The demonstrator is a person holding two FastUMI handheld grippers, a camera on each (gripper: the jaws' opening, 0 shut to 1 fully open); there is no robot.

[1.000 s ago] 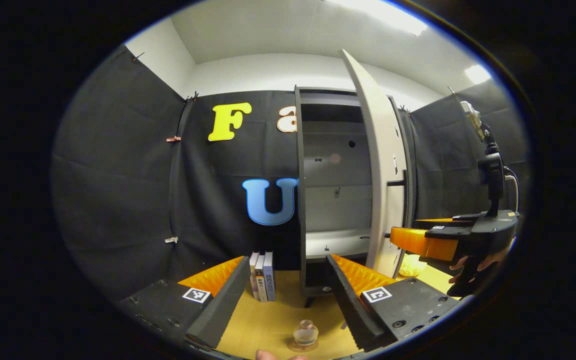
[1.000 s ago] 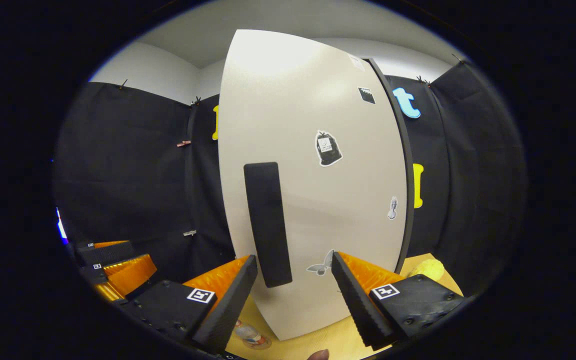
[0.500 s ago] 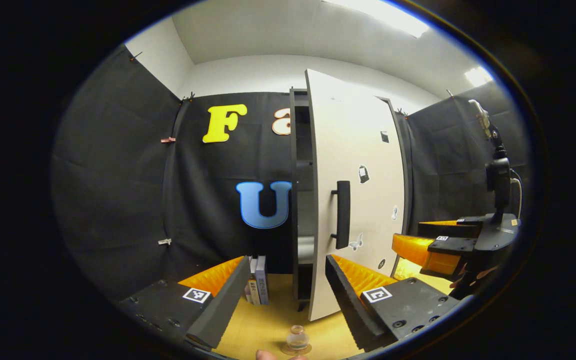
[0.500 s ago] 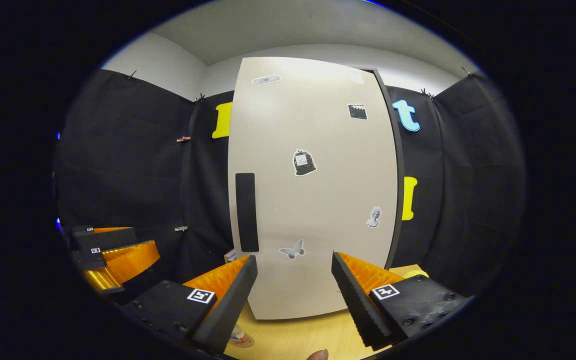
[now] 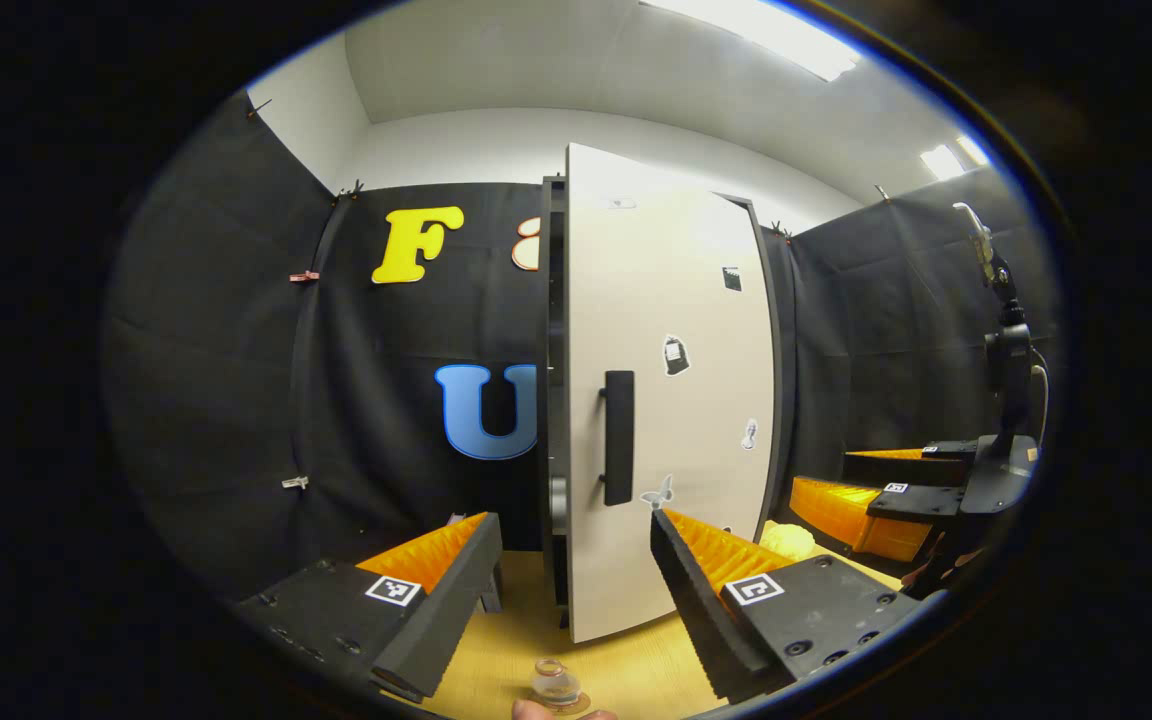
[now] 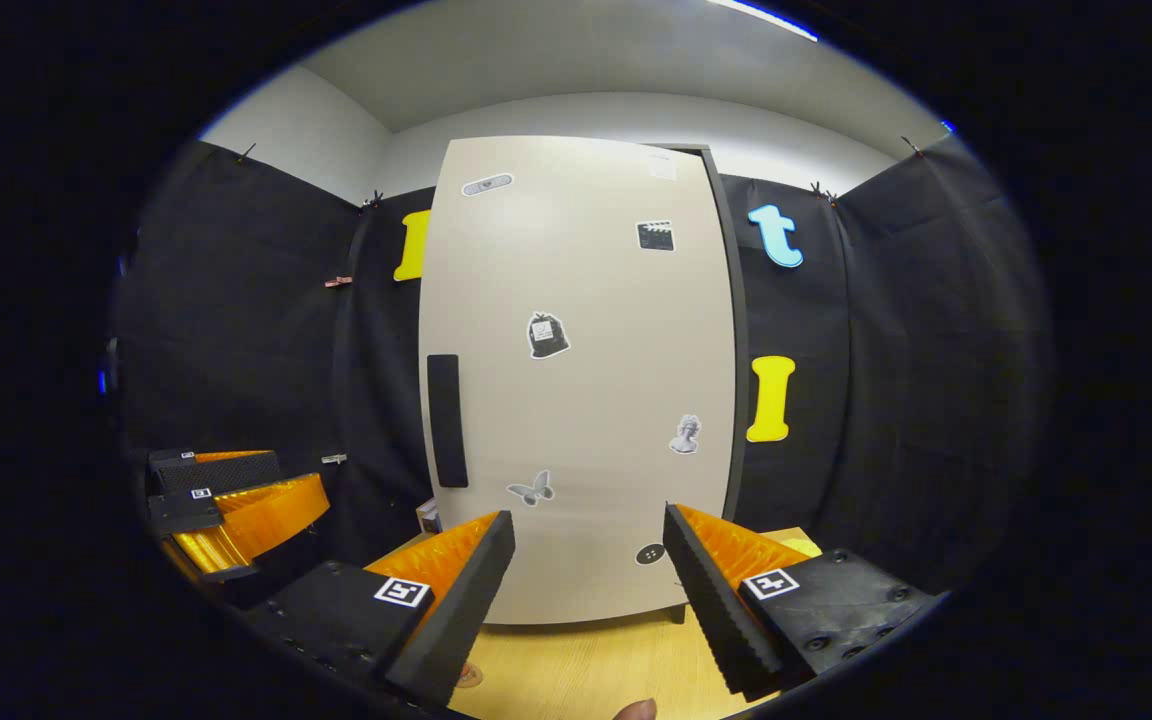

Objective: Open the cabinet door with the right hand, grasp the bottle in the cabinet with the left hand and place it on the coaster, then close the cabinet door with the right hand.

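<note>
Cabinet door [image 6: 576, 380] nearly closed – bottle [image 5: 555, 683] on coaster [image 5: 576, 704] – both jaws spread, empty

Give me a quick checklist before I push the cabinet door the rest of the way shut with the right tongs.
1. Bottle out of the cabinet, on the coaster on the table: ok.
2. Cabinet door fully shut: not ok; the left gripper view shows a dark gap at its handle edge.
3. Right tongs open and holding nothing: ok.
4. Left tongs open and holding nothing: ok.
5. Right tongs touching the door: cannot tell.
6. Door handle free of both tongs: ok.
</note>
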